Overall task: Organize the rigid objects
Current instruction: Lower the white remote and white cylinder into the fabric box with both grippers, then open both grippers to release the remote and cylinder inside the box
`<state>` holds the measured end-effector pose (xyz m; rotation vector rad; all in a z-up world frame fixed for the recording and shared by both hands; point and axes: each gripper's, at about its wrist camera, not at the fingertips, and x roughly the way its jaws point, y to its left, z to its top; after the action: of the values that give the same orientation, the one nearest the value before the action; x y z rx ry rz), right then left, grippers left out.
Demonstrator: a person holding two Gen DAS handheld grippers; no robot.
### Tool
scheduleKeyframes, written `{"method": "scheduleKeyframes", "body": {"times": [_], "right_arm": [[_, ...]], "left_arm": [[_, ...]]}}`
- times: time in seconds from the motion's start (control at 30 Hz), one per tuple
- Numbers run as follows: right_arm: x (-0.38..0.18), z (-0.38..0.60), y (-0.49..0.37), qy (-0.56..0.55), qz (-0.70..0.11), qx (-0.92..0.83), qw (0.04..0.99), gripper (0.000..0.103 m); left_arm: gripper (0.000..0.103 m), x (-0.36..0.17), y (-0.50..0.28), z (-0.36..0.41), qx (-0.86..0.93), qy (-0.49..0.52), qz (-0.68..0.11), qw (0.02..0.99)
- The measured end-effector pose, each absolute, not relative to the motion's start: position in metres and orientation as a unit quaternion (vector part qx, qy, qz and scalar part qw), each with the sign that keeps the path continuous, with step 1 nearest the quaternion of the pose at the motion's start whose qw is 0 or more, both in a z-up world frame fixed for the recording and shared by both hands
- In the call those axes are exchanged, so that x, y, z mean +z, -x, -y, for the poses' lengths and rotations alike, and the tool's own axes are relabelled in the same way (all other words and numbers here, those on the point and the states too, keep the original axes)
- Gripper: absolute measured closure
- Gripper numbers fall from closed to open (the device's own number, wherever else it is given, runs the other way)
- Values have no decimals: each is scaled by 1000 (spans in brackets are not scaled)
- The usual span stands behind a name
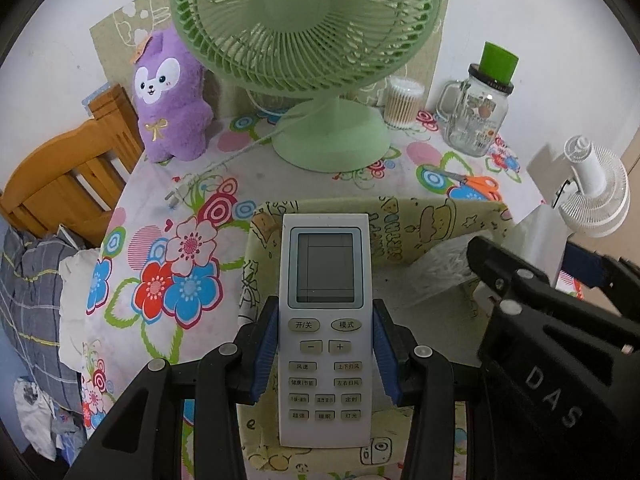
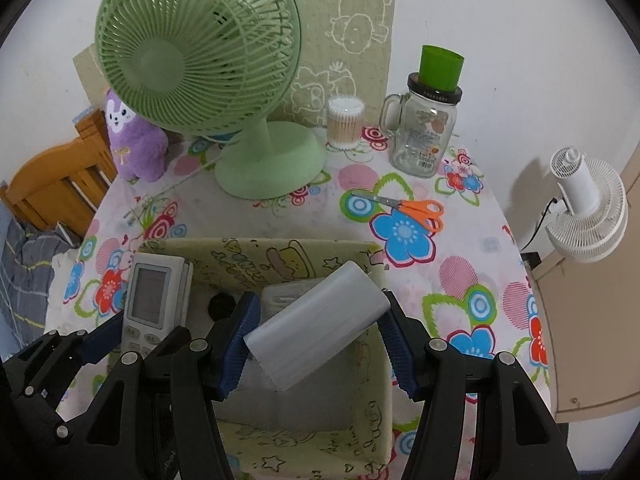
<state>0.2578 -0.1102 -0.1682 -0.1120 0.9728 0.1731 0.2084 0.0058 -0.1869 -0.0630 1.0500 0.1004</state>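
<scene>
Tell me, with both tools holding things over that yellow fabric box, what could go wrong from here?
1. The right tool grips the translucent plastic container tilted, caught near its edges, so it might slip and tumble into the fabric box.
2. The left tool pinches only the lower half of the remote control, so it could pivot or drop screen-first.
3. Both tools are crowded over one small box and could knock together.

Green desk fan (image 2: 200,52) upright at back of floral tablecloth (image 2: 460,280). Purple plush toy (image 1: 170,96) to its left. Cotton swab tub (image 2: 345,122) beside glass mug jar (image 2: 424,132), green cup (image 2: 440,68) on lid. Orange scissors (image 2: 416,210) flat. White clip fan (image 2: 588,208) off right edge. Wooden chair (image 1: 68,176) left.
</scene>
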Motion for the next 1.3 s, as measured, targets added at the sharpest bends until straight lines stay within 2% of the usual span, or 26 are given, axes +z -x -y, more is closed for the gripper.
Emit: {"method": "scheduleKeyframes", "body": {"times": [0.5,0.63,0.73,1.0,1.07,1.13,1.3], "right_arm": [[-177,107,-267,60,-462,87,881,40],[-177,106,-266,59,-462,85,881,39],[-177,106,-265,60,-462,84,881,39],[-182,110,-258,47,-474,81,876,38],[-182,111,-254,45,-472,84,877,35],[-182,110,-251,44,-471,83,877,24],[-178,111,-243,40,-468,85,879,22]], "left_arm": [[56,-203,-212,-3,56,24,-513,856],[49,-199,-212,-4,55,30,-509,858],[39,-194,-211,-2,54,25,-504,861],[32,-189,-206,-1,53,21,-502,863],[30,-188,-203,1,51,18,-502,863],[29,-187,-200,2,49,15,-501,864],[27,-183,-192,5,46,10,-498,866]]}}
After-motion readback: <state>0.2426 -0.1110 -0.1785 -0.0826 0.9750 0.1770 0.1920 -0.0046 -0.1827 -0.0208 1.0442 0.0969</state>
